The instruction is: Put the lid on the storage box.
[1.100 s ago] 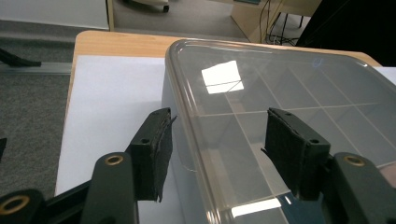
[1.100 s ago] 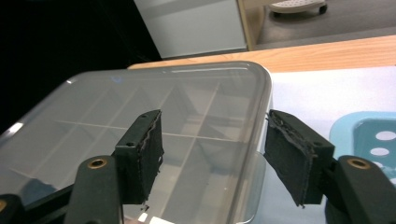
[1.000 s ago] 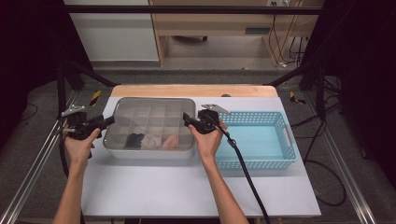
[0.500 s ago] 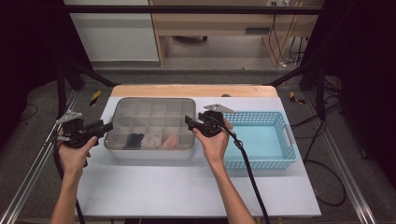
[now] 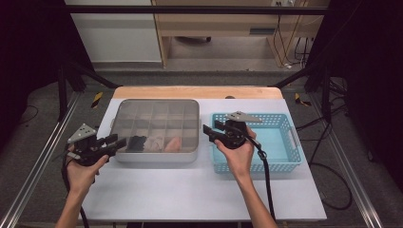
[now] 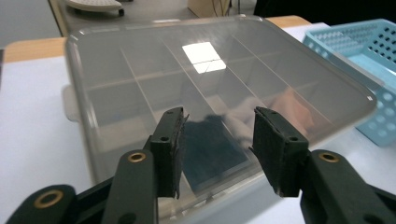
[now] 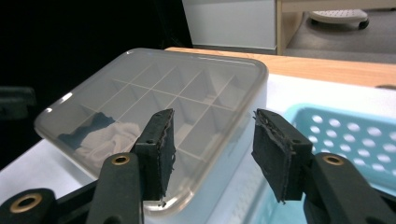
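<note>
Box (image 5: 156, 129) with its clear lid sits mid-desk beside the blue basket (image 5: 280, 137), and with my left gripper (image 5: 119, 141) and right gripper (image 5: 208, 131) empty, jaws just narrowing either side, I judge regripping its ends comes next.

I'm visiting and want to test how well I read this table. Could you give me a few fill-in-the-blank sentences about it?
1. The clear compartment box has its lid ____.
2. The basket to the right of the box is coloured ____.
3. The jaws of the left gripper and the right gripper hold ____ between them.
4. The dark cloth lies in the box's ____ row, the one closest to the person.

Missing words: on; blue; nothing; front
</note>
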{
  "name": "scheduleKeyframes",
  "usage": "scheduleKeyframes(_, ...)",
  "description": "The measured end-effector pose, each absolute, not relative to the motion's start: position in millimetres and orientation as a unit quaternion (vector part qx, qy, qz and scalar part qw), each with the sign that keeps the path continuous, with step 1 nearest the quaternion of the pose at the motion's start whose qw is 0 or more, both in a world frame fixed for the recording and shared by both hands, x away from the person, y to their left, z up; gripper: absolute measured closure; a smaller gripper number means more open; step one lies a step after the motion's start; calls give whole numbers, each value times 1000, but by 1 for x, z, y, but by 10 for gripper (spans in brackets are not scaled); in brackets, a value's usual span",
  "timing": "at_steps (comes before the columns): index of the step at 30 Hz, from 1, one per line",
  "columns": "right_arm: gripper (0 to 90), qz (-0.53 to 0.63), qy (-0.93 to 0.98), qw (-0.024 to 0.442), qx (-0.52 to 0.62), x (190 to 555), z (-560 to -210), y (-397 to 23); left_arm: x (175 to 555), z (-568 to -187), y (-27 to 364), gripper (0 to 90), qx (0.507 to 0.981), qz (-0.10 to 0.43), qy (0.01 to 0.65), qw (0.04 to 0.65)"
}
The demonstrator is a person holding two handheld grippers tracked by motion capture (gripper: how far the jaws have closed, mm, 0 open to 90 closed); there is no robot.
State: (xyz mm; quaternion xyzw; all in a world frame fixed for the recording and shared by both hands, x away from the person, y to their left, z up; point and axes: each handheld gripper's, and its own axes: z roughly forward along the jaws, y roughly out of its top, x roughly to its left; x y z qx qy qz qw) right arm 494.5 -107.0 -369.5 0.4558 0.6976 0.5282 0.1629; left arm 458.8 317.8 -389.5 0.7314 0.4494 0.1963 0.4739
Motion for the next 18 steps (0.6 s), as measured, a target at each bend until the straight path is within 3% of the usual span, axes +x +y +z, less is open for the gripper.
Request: scheduleKeyframes(18, 349, 507, 706, 179, 461, 450, -400, -192, 414, -410, 329, 287, 746, 187, 436, 468)
